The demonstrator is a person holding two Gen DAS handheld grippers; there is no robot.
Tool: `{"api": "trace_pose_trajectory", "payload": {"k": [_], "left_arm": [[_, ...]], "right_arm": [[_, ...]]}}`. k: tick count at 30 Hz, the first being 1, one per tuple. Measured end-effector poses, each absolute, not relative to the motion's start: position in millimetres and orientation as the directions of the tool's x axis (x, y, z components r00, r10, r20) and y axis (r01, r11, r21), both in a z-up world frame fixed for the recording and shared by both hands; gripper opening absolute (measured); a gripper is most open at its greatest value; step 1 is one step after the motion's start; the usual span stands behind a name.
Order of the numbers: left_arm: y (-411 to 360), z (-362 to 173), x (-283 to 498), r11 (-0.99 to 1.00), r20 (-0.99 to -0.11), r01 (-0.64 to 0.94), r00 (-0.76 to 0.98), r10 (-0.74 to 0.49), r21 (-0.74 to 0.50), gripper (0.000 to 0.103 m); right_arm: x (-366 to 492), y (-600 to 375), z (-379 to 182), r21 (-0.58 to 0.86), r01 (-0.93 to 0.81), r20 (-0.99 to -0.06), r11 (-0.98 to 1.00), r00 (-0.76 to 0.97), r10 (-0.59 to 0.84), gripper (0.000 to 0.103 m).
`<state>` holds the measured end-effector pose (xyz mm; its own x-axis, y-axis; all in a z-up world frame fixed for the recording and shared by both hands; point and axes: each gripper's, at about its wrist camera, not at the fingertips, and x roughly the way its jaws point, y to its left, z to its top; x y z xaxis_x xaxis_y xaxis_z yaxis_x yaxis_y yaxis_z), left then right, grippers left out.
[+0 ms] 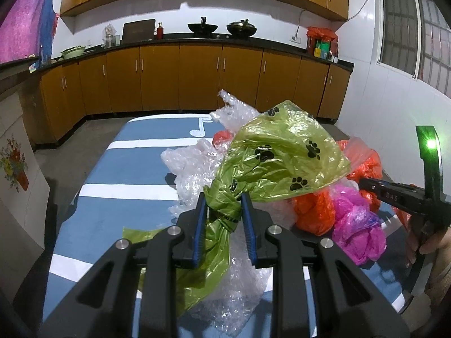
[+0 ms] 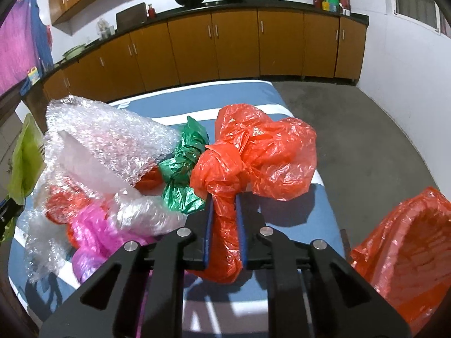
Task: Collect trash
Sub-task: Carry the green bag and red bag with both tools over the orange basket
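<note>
The left gripper (image 1: pixel 222 208) clamps the knotted neck of a green paw-print bag (image 1: pixel 282 155), which balloons ahead of it. The right gripper (image 2: pixel 223 208) pinches an orange bag (image 2: pixel 253 152) by its neck, apparently tight; bubble wrap (image 2: pixel 107 140) lies to its left.

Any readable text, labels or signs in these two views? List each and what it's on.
"DAS": white letters on the right gripper body, cut off by its frame.
Black print on the green paw-print bag near its knot: too crumpled to read.
Packets in the red bag on the counter: too small.
</note>
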<state>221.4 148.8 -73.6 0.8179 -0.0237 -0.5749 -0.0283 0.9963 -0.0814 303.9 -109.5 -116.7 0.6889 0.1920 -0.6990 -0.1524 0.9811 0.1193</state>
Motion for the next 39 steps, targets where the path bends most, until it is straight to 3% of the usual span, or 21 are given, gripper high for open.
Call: {"api": "trace_pose_trajectory", "payload": {"k": [17,39], "left_arm": [[97.2,-34.1,191.4,0.990,-0.529,0.080,0.839,-0.128,-0.113,0.025],[-80.5,-27.0,187.7,0.892,-0.529,0.415,0.725,-0.442,-0.178,0.025]], "right_arm": [[213.6,-162.5,-71.2,0.143,-0.104,-0.603,0.984,0.780,0.170,0.015],[108.9,-293.1,-59.3,0.168,0.228,-0.572,0.959,0.815,-0.093,0.015]]}}
